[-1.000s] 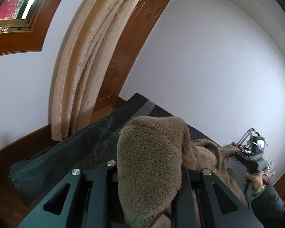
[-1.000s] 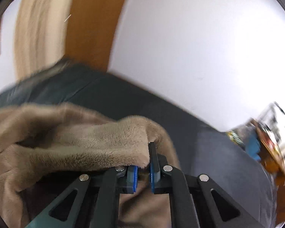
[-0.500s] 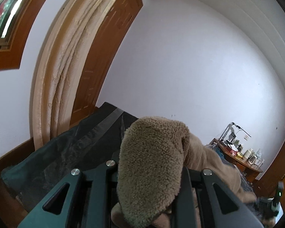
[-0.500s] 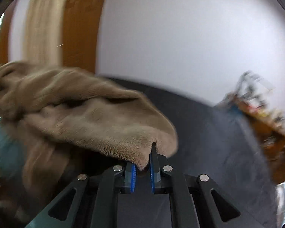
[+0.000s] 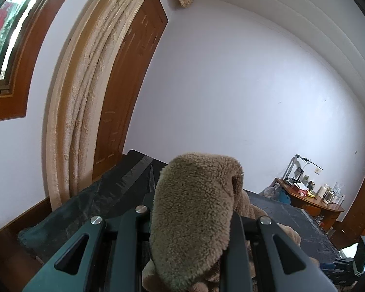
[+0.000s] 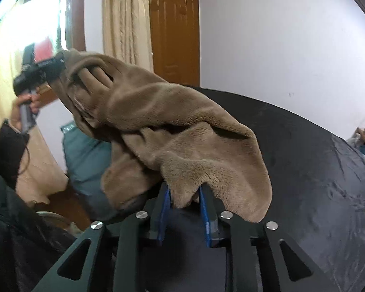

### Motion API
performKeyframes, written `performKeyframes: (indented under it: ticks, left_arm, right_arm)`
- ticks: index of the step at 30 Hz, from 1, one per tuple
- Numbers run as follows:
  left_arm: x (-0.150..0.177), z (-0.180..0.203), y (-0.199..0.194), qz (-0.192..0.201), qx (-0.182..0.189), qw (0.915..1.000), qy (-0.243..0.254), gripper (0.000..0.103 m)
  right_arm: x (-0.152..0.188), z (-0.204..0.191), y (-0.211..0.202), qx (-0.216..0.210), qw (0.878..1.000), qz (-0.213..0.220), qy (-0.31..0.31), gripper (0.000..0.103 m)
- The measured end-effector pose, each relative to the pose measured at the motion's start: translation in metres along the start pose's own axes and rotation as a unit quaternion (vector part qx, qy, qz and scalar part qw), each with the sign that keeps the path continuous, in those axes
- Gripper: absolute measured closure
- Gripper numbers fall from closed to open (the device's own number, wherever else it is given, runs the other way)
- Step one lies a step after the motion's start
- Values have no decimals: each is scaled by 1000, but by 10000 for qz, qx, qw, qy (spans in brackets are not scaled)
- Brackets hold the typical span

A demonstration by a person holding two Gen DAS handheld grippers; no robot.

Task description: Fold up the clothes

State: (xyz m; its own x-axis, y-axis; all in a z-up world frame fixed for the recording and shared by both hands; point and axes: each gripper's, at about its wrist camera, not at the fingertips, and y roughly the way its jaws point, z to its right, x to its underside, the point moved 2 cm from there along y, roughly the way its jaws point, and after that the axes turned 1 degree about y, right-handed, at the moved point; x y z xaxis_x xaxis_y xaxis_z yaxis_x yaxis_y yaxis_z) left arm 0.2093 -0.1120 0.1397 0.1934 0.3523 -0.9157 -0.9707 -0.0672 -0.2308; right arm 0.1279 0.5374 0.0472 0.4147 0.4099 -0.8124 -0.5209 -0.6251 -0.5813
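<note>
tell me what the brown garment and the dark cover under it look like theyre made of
The brown garment looks like plush fleece: short soft pile on one face, a curlier, sherpa-like nap where it bunches between the left gripper's fingers. The dark cover looks like thin plastic sheeting or coated fabric, judging by its fine wrinkles and dull sheen; I can't tell which.
</note>
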Motion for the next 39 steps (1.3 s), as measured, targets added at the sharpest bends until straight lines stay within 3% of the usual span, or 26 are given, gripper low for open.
performKeyframes:
  ticks: [3,5,6,7,8,9,12,17,21,26,27,29,31,32,36,39]
  left_arm:
    - [-2,4,-5,18,-58,10000,67,78]
    - [-4,8,-7,40,-65,9999,130,78]
    - [-6,12,-8,73,-44,9998,179,78]
    - [-6,16,-9,93,-36,9997,207,78]
    - [-7,16,-10,104,-20,9997,228,78]
    - [-9,18,-12,117,-6,9996,260,78]
    - [-15,22,-18,167,34,9992,373,78]
    - [-21,23,-28,287,46,9986,452,77]
    - [-30,19,-36,415,-6,9982,431,77]
    - [-35,11,-39,474,-66,9978,457,77]
    - [-34,9,-36,454,-64,9980,446,77]
    - [-32,7,-32,422,-58,9983,406,77]
    - [-29,4,-29,388,-55,9986,342,77]
    - [-29,2,-27,368,-55,9988,305,77]
    - [-23,-5,-17,214,9,9996,203,77]
    - [-14,-9,-6,-12,163,9997,192,74]
  right_arm:
    - [3,-3,-33,-141,9995,292,40,77]
    - [-13,-35,-43,-48,9986,524,-75,75]
    - [-18,-43,-44,105,9981,563,-243,65]
    - [-22,-51,-44,272,9969,583,-445,30]
    - [-21,-56,-38,480,9946,554,-739,10]
    - [-20,-61,-30,738,9905,491,-1050,0]
    - [-23,-70,-11,1453,9762,278,-1587,0]
    - [-64,-47,0,1418,9776,928,-1247,0]
    - [-79,-34,39,1412,9741,610,-1656,0]
    - [-81,-40,94,1075,9648,29,-2401,5]
    - [-82,-43,103,1020,9633,-77,-2480,10]
    - [-88,-45,119,1028,9624,-243,-2501,32]
    - [-98,-41,125,880,9722,-311,-2150,72]
    - [-104,-39,125,785,9778,-302,-1918,77]
    - [-127,-27,87,964,9859,395,-1309,84]
    - [-152,-14,25,1154,9824,1271,-736,86]
